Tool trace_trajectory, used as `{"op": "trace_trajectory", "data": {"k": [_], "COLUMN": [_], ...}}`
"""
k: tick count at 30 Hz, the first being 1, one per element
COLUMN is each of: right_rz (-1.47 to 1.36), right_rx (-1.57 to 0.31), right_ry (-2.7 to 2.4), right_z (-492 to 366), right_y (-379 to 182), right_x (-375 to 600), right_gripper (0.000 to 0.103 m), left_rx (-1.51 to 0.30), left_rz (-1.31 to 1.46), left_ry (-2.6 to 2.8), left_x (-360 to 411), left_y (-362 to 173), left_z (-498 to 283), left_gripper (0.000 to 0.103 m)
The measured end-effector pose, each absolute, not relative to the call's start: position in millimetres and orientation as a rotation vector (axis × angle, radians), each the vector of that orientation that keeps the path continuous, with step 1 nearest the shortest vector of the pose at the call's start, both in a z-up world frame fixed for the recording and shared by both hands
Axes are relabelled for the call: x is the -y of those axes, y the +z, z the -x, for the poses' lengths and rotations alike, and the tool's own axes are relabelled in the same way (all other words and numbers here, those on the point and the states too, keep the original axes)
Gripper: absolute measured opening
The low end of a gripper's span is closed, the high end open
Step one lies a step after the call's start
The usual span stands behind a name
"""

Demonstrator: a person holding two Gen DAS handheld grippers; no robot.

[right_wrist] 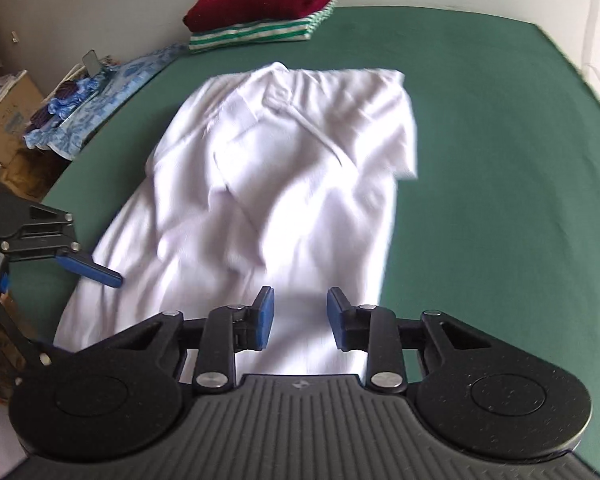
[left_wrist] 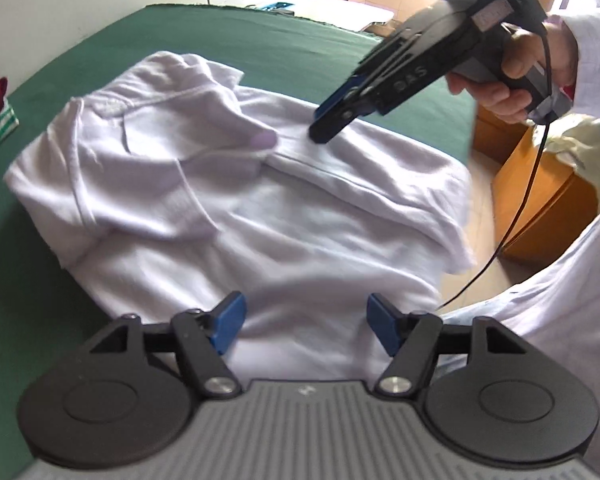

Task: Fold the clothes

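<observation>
A white shirt (left_wrist: 236, 184) lies partly folded, sleeves turned in, on the green table cover (left_wrist: 260, 40). My left gripper (left_wrist: 306, 320) hovers open over the shirt's near hem, with no cloth between its blue pads. A hand holds my right gripper (left_wrist: 320, 130) slanting down, with its tip right at a fold in the middle of the shirt. In the right wrist view the shirt (right_wrist: 284, 168) stretches away, collar far. My right gripper (right_wrist: 300, 316) stands open above the cloth with nothing between the pads. A blue finger of my left gripper (right_wrist: 92, 270) reaches the shirt's left edge.
A folded dark red garment (right_wrist: 260, 4) sits on a green-and-white striped one (right_wrist: 256, 34) at the table's far corner. Blue patterned cloth (right_wrist: 100, 92) and cardboard boxes (right_wrist: 8, 120) lie off the left side. A black cable (left_wrist: 520, 200) hangs beside orange-brown boxes (left_wrist: 540, 208).
</observation>
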State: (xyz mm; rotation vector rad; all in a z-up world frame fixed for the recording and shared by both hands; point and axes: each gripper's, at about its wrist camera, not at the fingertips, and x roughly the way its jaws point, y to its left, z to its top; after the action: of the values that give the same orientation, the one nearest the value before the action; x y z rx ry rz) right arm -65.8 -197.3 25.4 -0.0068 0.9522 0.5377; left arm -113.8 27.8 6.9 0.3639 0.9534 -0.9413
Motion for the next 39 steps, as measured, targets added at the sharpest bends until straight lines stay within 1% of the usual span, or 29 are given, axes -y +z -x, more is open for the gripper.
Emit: {"op": "trace_trajectory", "data": {"k": [5,7,11,14,16,21,23,28,29,31,34,35,36,38,39], "right_rz": [0.003,-0.035,-0.070,-0.062,-0.086,-0.137,-0.119,-0.062,-0.071,-0.088,-0.093,-0.092,-0.093,-0.094,-0.083], "right_rx": [-0.986,-1.032,-1.090,-1.083,-1.072,-1.062,-1.046,-0.986,-0.981,-0.978,-0.974,-0.962,-0.949,-0.941,-0.952], "right_ry": [0.525,0.535,0.552,0.556,0.579,0.668,0.702,0.760,0.763,0.774,0.797,0.795,0.797,0.803,0.809], "right_z": [136,152,171,173,169,161,162,170,170,171,171,171,171,170,170], "right_y": [28,19,0,-14,-22,-36,-37,-41,-41,-41,-42,-43,-43,-44,-45], "right_x": [210,220,235,241,245,248,246,245,245,245,244,245,245,244,242], "right_gripper": [0.034,0.039,0.042,0.042,0.044,0.045,0.044,0.045,0.045,0.045,0.045,0.042,0.039,0.036,0.025], "left_rx": [-1.007,-1.039,-1.113,-1.135,-1.125,-1.110,-1.099,-1.096,-1.098,-1.093,-1.081,-1.080,-1.082,-1.090,-1.093], "left_rz": [-0.148,-0.053,0.050,0.086,0.062,0.108,0.142,0.212,0.209,0.182,0.159,0.161,0.164,0.170,0.173], "left_ry": [-0.854,-0.786,-0.647,-0.587,-0.567,-0.555,-0.557,-0.545,-0.540,-0.532,-0.540,-0.541,-0.537,-0.520,-0.508], "left_x": [-48,-63,-83,-82,-77,-65,-63,-61,-60,-56,-50,-49,-47,-46,-46], "left_y": [9,6,-16,-35,-45,-66,-70,-82,-83,-82,-76,-74,-73,-72,-73], "left_z": [166,183,201,207,208,195,190,181,181,183,185,185,184,183,185], "left_gripper": [0.070,0.071,0.071,0.071,0.071,0.071,0.071,0.071,0.067,0.065,0.065,0.062,0.058,0.043,0.037]}}
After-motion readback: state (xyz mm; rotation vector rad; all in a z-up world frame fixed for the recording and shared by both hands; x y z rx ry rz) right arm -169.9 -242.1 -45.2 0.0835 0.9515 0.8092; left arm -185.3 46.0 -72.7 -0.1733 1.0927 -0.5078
